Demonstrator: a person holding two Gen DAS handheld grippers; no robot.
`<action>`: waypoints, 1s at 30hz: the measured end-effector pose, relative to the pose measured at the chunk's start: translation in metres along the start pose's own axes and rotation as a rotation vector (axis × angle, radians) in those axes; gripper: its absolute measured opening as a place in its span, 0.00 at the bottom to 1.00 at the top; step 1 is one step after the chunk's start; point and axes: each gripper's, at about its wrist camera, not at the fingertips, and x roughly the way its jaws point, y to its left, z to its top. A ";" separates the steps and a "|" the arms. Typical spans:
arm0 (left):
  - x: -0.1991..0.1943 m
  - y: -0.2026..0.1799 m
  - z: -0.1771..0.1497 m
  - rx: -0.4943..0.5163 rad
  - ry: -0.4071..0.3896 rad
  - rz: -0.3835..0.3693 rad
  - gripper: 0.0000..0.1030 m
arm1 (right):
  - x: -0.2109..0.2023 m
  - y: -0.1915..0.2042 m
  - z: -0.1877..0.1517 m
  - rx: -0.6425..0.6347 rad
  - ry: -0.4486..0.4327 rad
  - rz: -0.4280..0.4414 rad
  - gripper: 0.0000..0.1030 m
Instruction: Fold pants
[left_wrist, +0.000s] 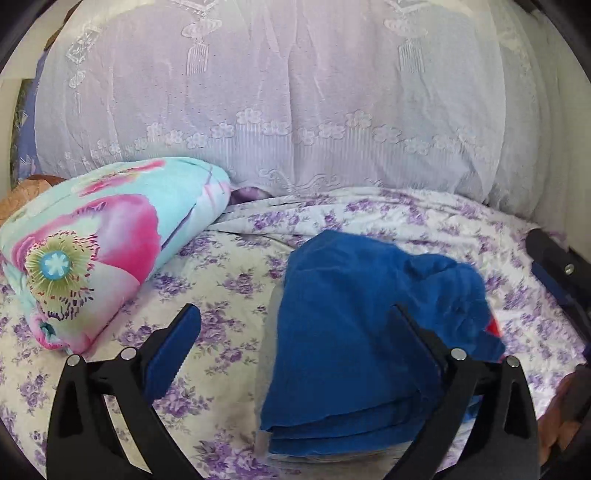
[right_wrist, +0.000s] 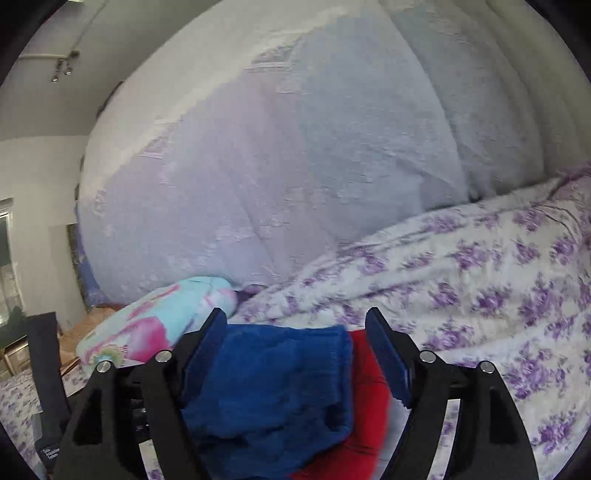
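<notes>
The blue pants (left_wrist: 362, 325) lie folded in a stack on the purple-flowered bedsheet (left_wrist: 229, 266), with a bit of red showing at their right side. My left gripper (left_wrist: 295, 325) is open; its right finger is over the pants, its left finger over bare sheet. In the right wrist view my right gripper (right_wrist: 297, 332) is open, and the blue pants (right_wrist: 273, 391) with their red part (right_wrist: 369, 406) bulge up between its fingers. Whether the fingers touch the cloth I cannot tell.
A rolled floral quilt (left_wrist: 96, 243) in turquoise and pink lies at the left. A white lace curtain (left_wrist: 295, 92) hangs behind the bed. The right gripper shows at the right edge of the left wrist view (left_wrist: 557, 273).
</notes>
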 end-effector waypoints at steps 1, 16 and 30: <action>-0.002 -0.001 0.002 -0.006 0.005 -0.043 0.96 | 0.010 0.008 0.000 -0.021 0.035 0.035 0.59; 0.037 0.008 -0.013 -0.031 0.158 -0.022 0.96 | 0.033 -0.003 -0.024 0.026 0.139 -0.040 0.34; 0.037 0.010 -0.017 0.073 0.107 0.135 0.95 | 0.055 -0.015 -0.044 -0.024 0.283 -0.172 0.61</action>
